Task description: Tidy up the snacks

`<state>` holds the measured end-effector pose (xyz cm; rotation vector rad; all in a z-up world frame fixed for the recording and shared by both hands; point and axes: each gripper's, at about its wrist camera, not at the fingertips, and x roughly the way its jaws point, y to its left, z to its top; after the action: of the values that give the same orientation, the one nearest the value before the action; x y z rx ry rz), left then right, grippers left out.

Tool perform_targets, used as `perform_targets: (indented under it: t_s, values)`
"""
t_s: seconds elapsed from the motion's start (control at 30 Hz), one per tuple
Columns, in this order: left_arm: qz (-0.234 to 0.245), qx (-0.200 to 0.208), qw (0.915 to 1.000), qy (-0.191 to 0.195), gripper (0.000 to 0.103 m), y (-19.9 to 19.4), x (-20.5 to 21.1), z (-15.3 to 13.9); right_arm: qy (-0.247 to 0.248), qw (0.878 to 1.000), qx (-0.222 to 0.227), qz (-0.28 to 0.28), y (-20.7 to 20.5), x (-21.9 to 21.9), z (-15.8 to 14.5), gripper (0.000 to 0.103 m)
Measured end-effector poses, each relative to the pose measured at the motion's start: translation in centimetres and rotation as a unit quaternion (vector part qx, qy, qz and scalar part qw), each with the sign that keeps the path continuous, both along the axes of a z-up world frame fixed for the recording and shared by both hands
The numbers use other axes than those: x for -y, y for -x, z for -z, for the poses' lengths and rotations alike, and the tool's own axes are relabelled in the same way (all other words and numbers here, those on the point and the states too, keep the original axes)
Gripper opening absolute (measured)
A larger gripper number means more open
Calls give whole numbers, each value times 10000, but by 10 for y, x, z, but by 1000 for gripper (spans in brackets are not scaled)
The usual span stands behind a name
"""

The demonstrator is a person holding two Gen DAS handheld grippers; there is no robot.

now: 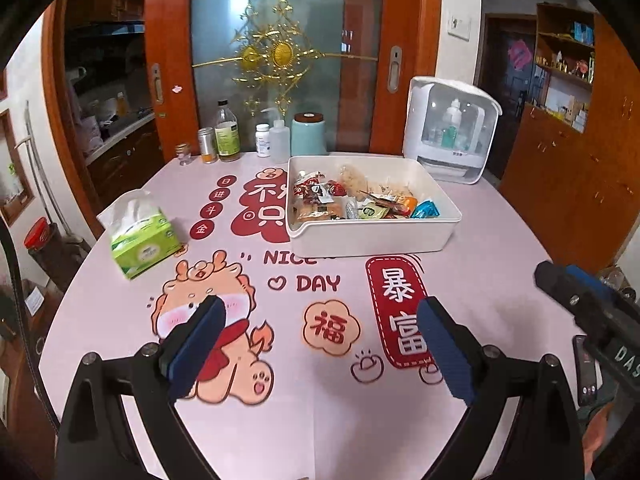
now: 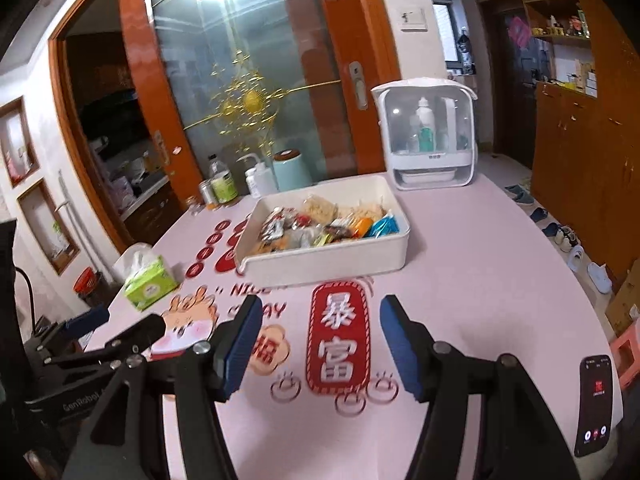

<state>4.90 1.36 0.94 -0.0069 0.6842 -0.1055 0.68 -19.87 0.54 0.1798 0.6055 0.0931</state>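
Snacks: the heap of small, brightly wrapped snack packets [image 1: 360, 198] lies inside the white rectangular plastic bin [image 1: 372, 236], just above the middle of the left wrist frame; no loose packet shows on the table, so the gathering looks nearly or wholly done.
Bin: it sits on the round pink table with red cartoon prints [image 1: 280, 420], far enough from the edge to be reached from both sides, which is likely why it serves as the collecting spot.
Left gripper: the left gripper [image 1: 320, 344], at the bottom of its own frame, hangs over the printed dragon with its blue-padded fingers [image 1: 200, 336] spread wide and nothing between them.
Right gripper: the right gripper [image 2: 320, 344], low in its own frame, is likewise spread and empty, pointed at the bin from well apart.
Surroundings: a green tissue pack [image 1: 142, 240] rests at the left of the frame; a row of bottles and jars [image 1: 228, 132] and a pale blue canister [image 1: 308, 134] stand behind the bin; a white cabinet with a clear door [image 1: 450, 132] stands at its upper right.
Obstacles: a black phone with a lit screen [image 2: 596, 404] lies at the lower right of the right wrist frame, near the table edge; nothing lies between the grippers and the bin.
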Motion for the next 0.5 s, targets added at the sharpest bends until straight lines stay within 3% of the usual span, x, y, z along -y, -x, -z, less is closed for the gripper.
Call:
perform_targets:
  t_s: [0.27,0.5]
  values:
    - [-59,26,10000,-46,103,43,-16,4,211,9996,186,6,38,-15,0,62]
    - [-214,-90,9997,-105,103,65,-24,12,359,9993,62,-61,58,-28,5,67]
